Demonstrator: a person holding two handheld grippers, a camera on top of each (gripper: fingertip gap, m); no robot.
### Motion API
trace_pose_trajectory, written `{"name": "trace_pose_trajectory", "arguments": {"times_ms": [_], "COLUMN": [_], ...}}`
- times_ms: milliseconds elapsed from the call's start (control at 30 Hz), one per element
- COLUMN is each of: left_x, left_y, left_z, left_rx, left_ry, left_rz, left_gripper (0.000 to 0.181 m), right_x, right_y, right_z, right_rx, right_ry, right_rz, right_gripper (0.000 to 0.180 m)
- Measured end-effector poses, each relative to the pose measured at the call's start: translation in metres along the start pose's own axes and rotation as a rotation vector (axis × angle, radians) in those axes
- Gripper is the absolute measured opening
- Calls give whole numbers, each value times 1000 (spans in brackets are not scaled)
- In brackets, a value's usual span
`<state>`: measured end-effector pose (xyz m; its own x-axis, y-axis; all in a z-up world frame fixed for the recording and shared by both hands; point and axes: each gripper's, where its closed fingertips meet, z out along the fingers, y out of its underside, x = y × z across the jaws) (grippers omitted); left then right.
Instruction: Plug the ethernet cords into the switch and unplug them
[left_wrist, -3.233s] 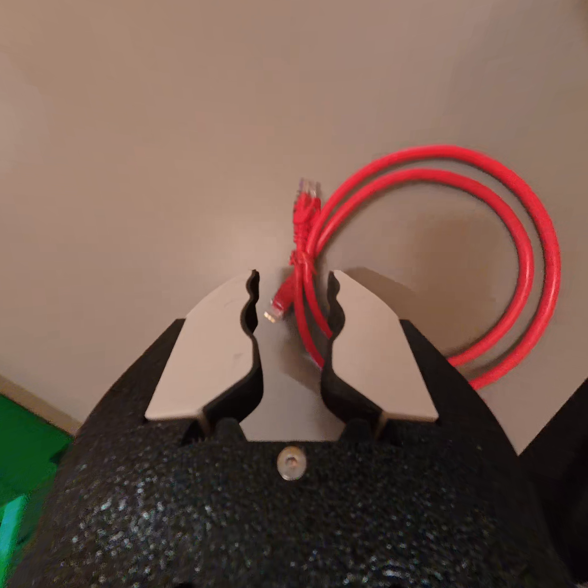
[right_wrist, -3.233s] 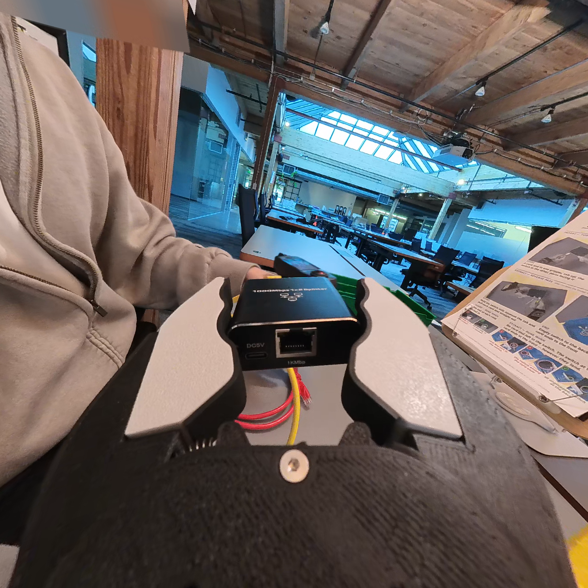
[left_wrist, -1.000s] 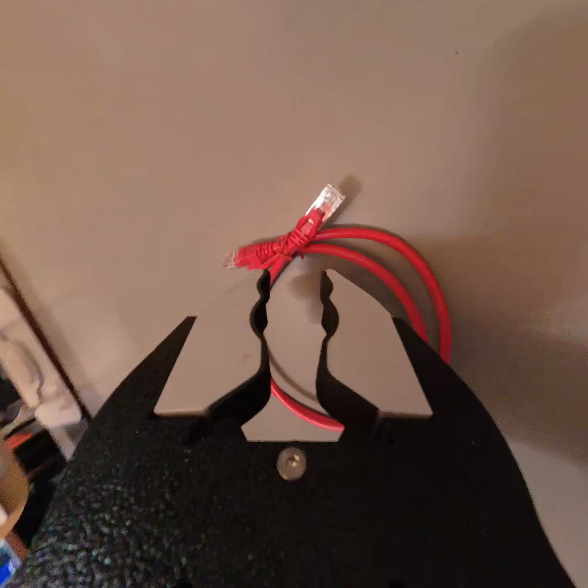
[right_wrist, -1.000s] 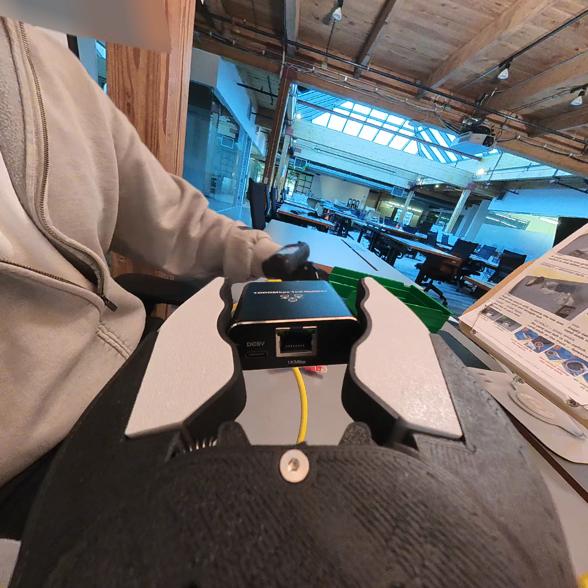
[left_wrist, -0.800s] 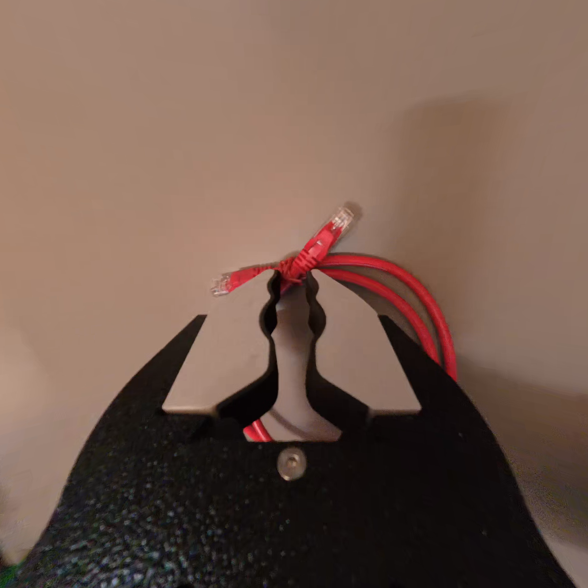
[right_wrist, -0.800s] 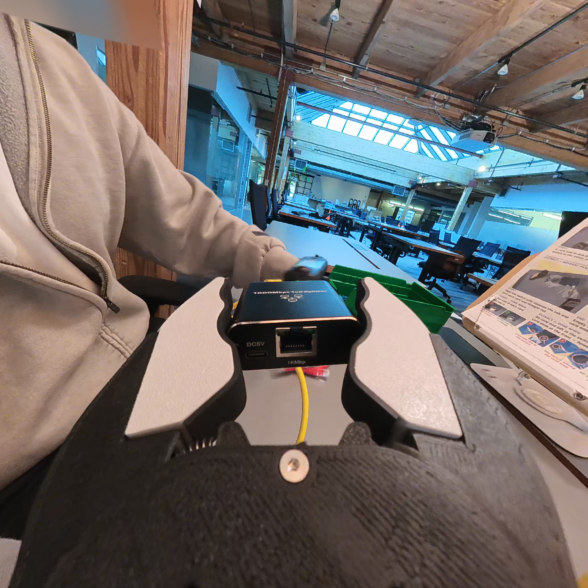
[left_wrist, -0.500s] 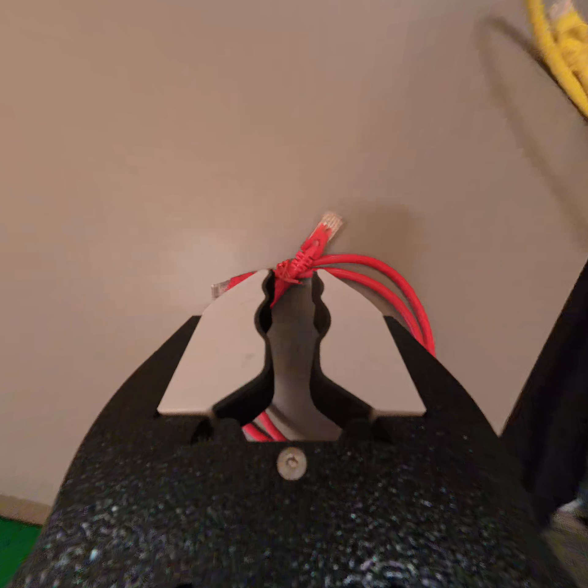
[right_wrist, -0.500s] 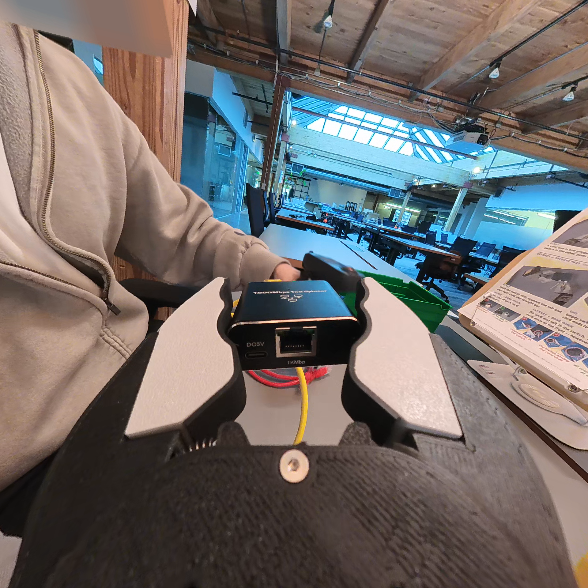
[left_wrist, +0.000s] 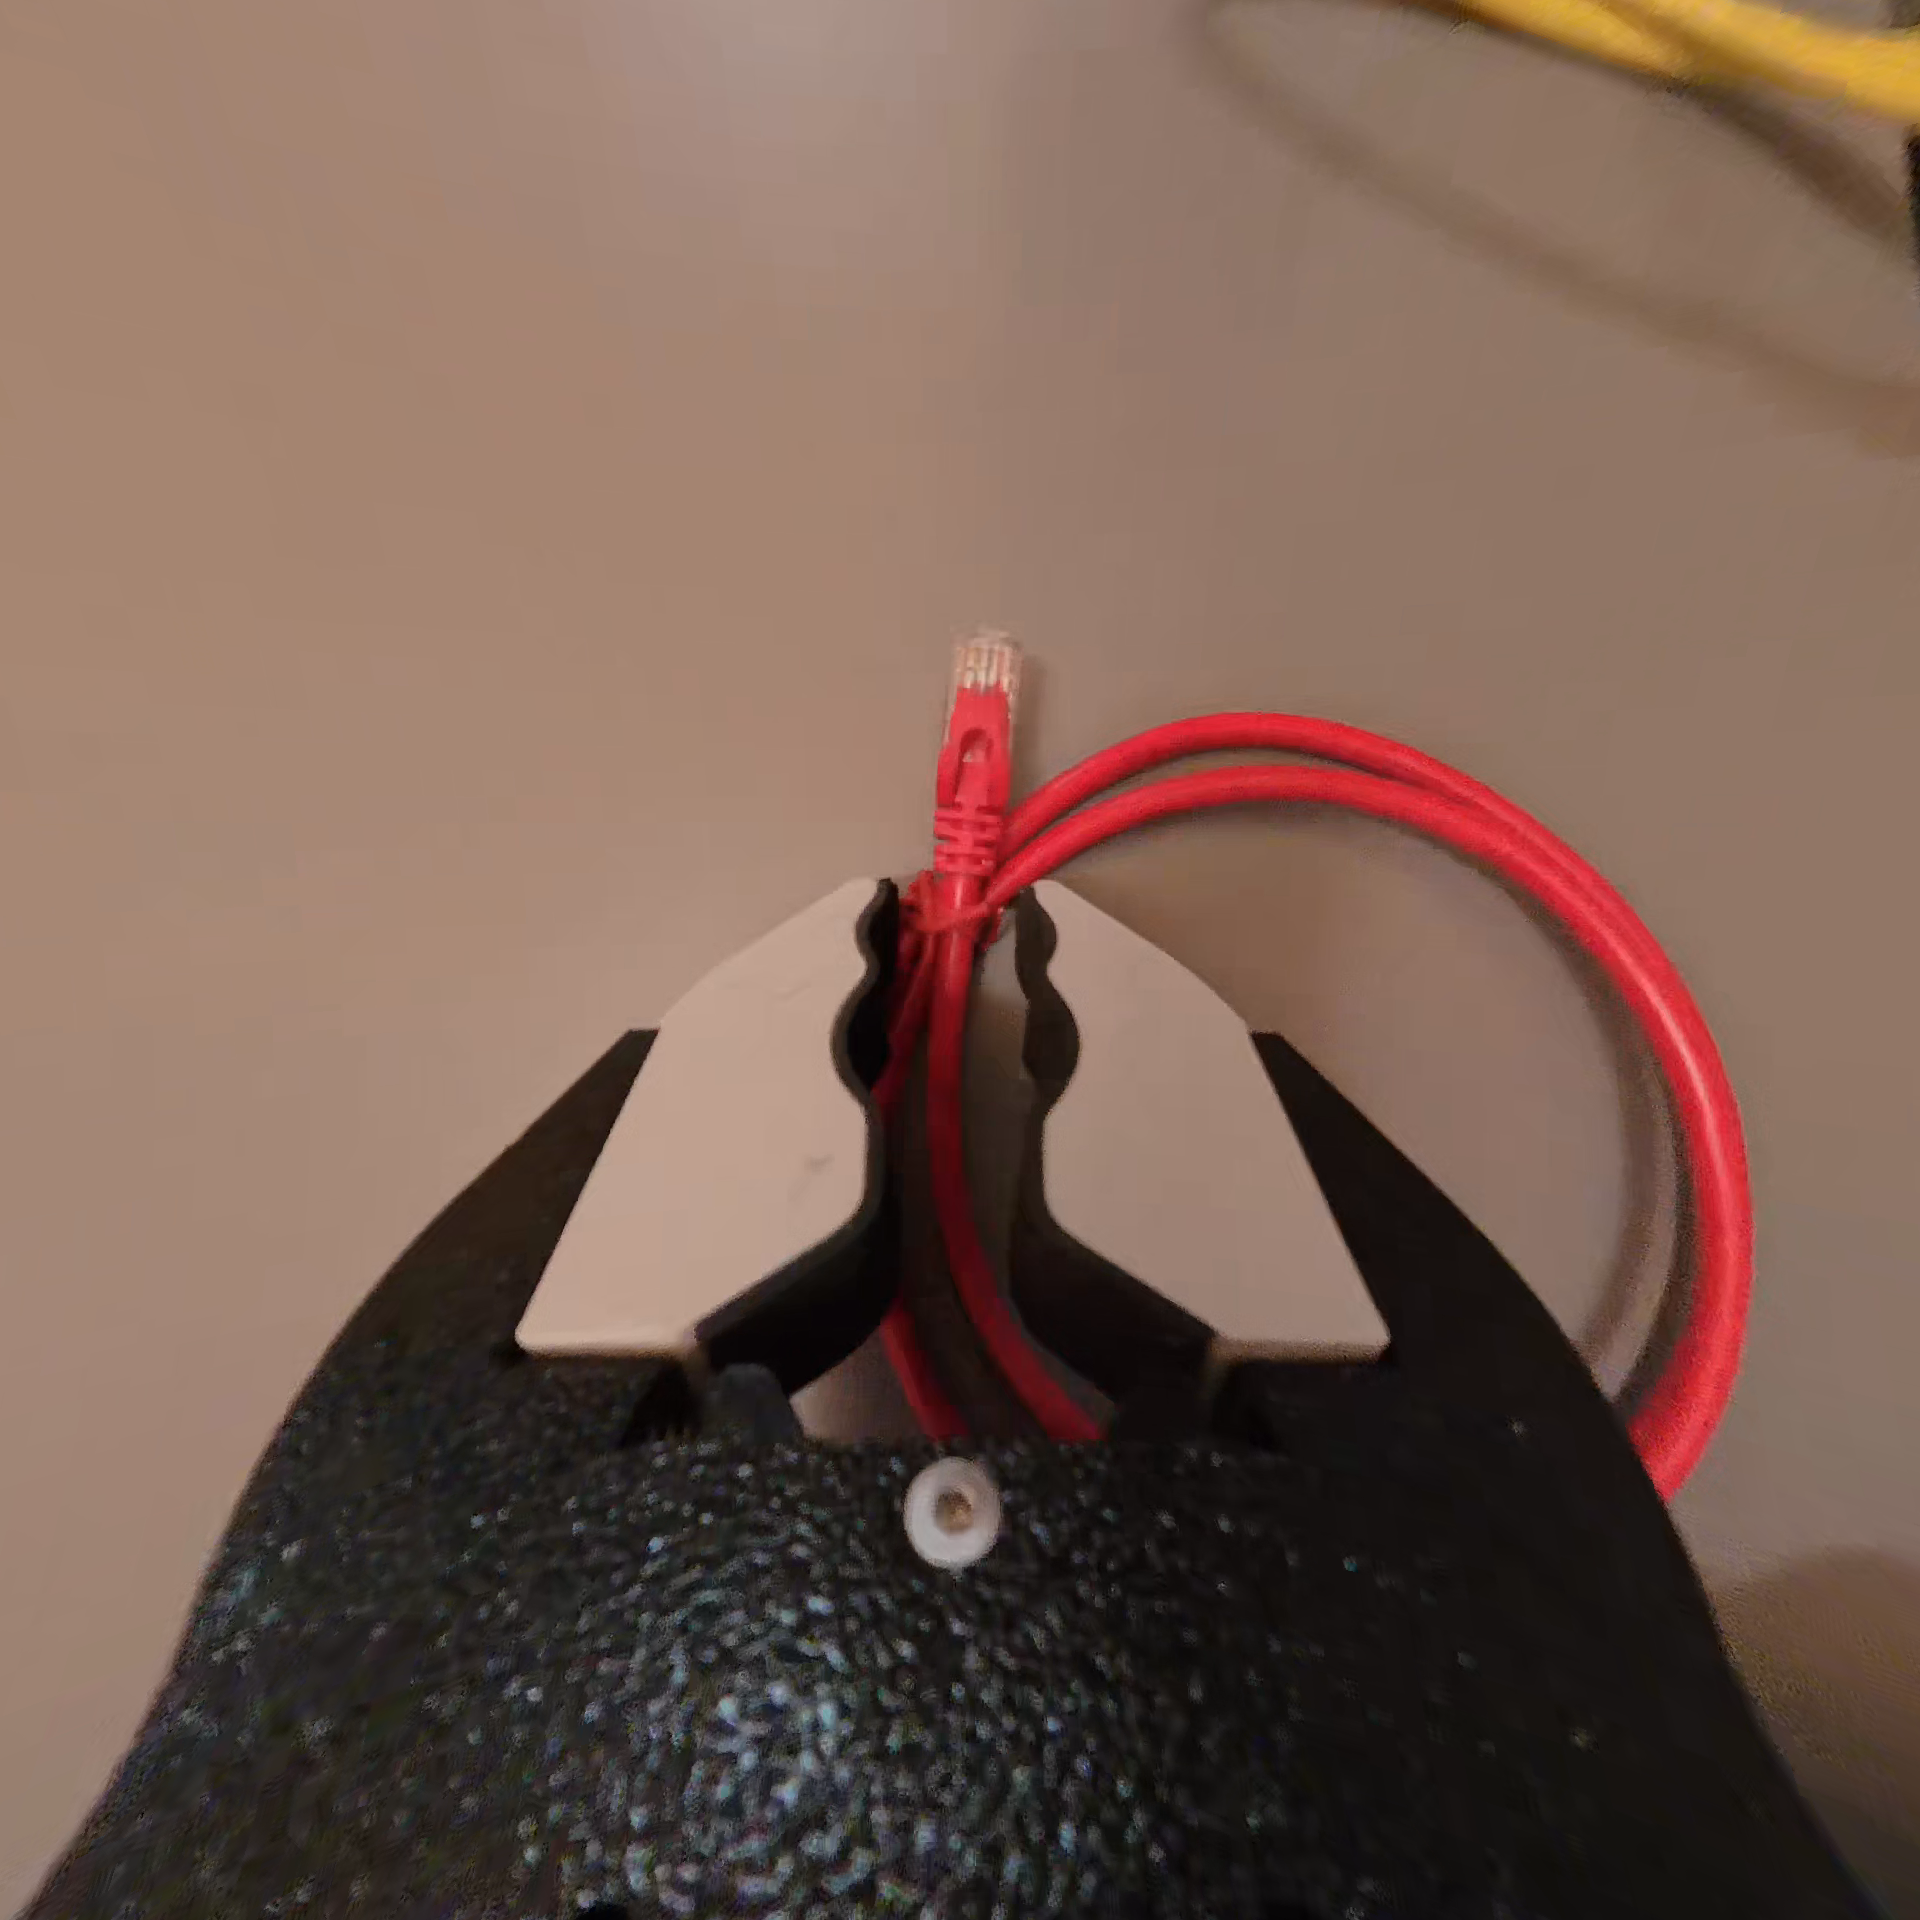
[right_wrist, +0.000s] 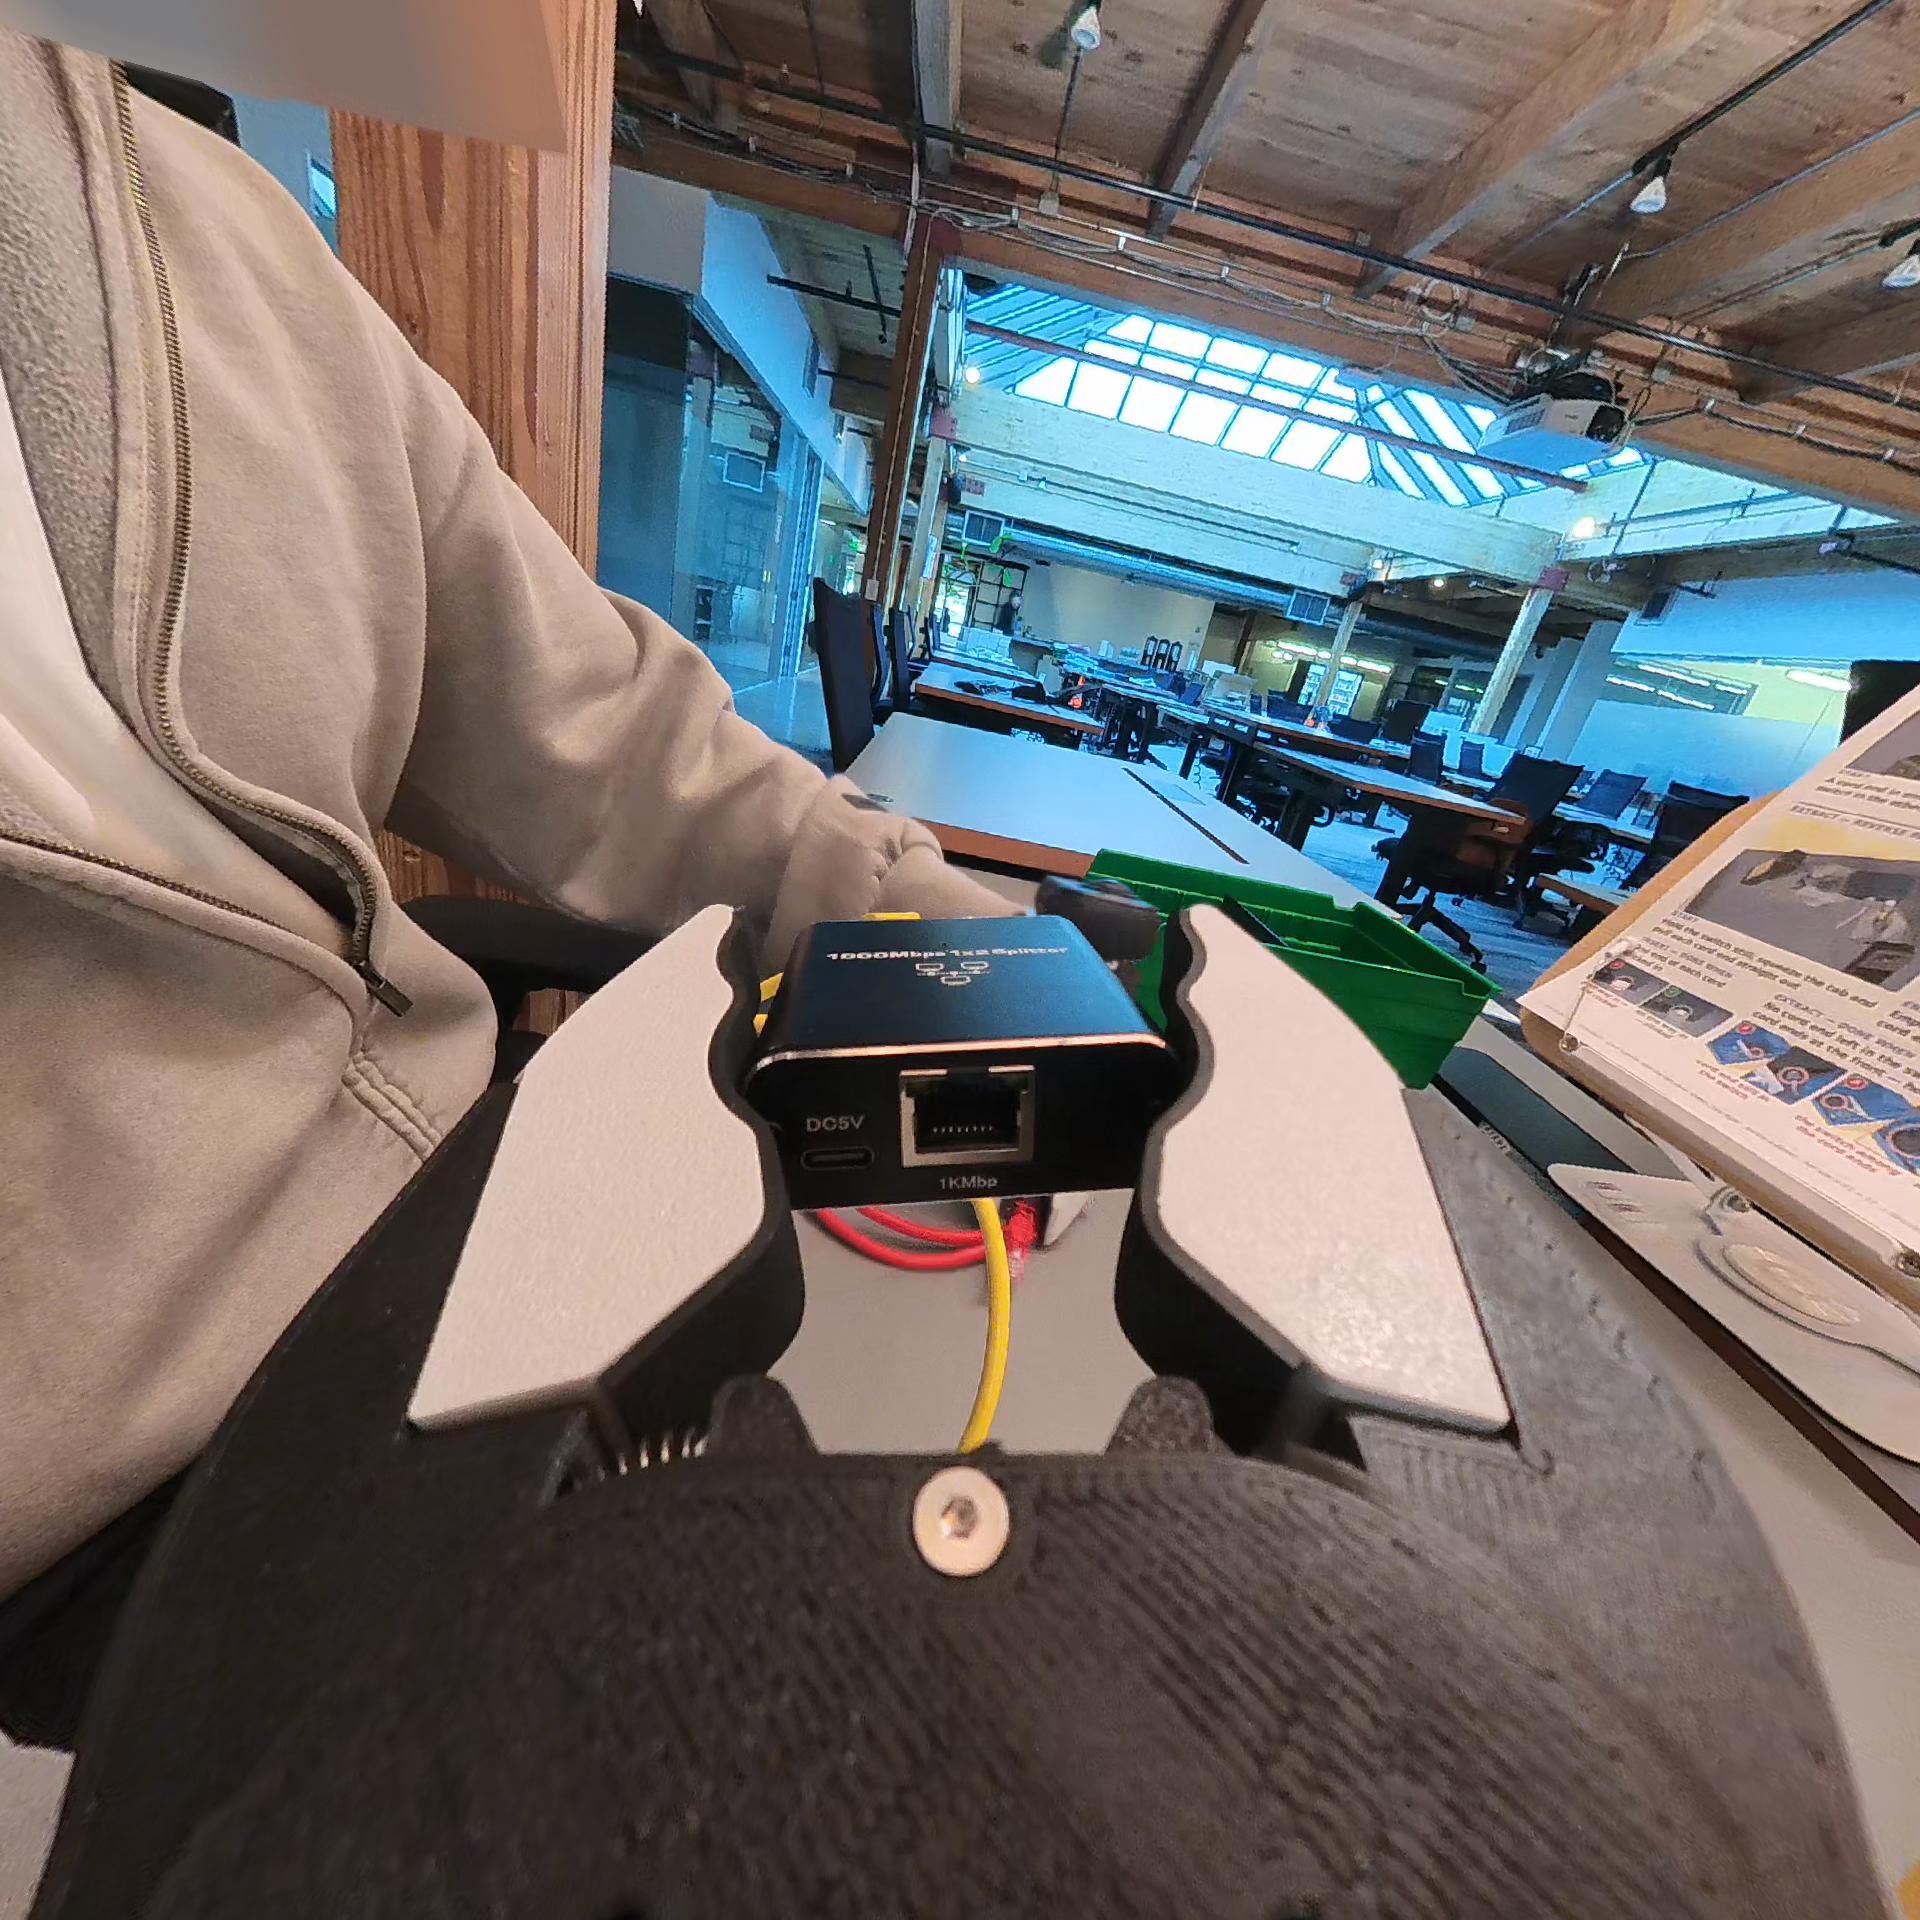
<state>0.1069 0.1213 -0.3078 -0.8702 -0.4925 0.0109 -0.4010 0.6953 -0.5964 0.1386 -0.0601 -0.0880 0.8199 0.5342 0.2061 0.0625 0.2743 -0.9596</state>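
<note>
My left gripper (left_wrist: 951, 904) is shut on the red ethernet cord (left_wrist: 1558, 873), pinching it just behind one plug (left_wrist: 982, 696), which points straight ahead past the fingertips. The cord's coil loops out to the right over the grey table. Its other plug is hidden. My right gripper (right_wrist: 961, 935) is shut on the black switch (right_wrist: 961, 1013) and holds it level, with an empty port (right_wrist: 966, 1112) facing the camera. Below the switch a yellow cord (right_wrist: 992, 1330) runs toward me, and the red cord (right_wrist: 914, 1242) shows behind it.
A yellow cord (left_wrist: 1714, 52) lies at the top right of the left wrist view. In the right wrist view a person's sleeve (right_wrist: 520, 748) reaches in from the left, a green bin (right_wrist: 1340, 966) stands behind the switch, and an instruction board (right_wrist: 1745, 997) leans at the right. Some 30 cm of space lies between my two pairs of fingers.
My left gripper has closed on the red cord and turned it, so the plug that pointed up to the right now points straight ahead. My right gripper has kept the switch steady.
</note>
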Motion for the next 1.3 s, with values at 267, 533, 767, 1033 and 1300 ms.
{"name": "trace_pose_trajectory", "arguments": {"times_ms": [267,533,767,1033,1300], "left_x": [-11,-2,35,45,57], "left_y": [-3,-32,-92,-134,-164], "left_z": [2,-35,-103,-104,-108], "left_rx": [84,41,-103,-297,-39], "left_ry": [-102,-279,-244,-299,-241], "left_rz": [-133,-175,-39,173,36], "left_gripper": [15,13,13,13,12], "right_x": [2,7,2,-12,-3], "right_y": [3,9,10,12,22], "right_z": [0,-1,11,57,60], "right_rx": [-4,-11,-17,21,8], "right_ry": [4,25,-13,-120,-76], "right_rz": [7,10,14,44,47], "right_gripper": [76,76,76,76,76]}}
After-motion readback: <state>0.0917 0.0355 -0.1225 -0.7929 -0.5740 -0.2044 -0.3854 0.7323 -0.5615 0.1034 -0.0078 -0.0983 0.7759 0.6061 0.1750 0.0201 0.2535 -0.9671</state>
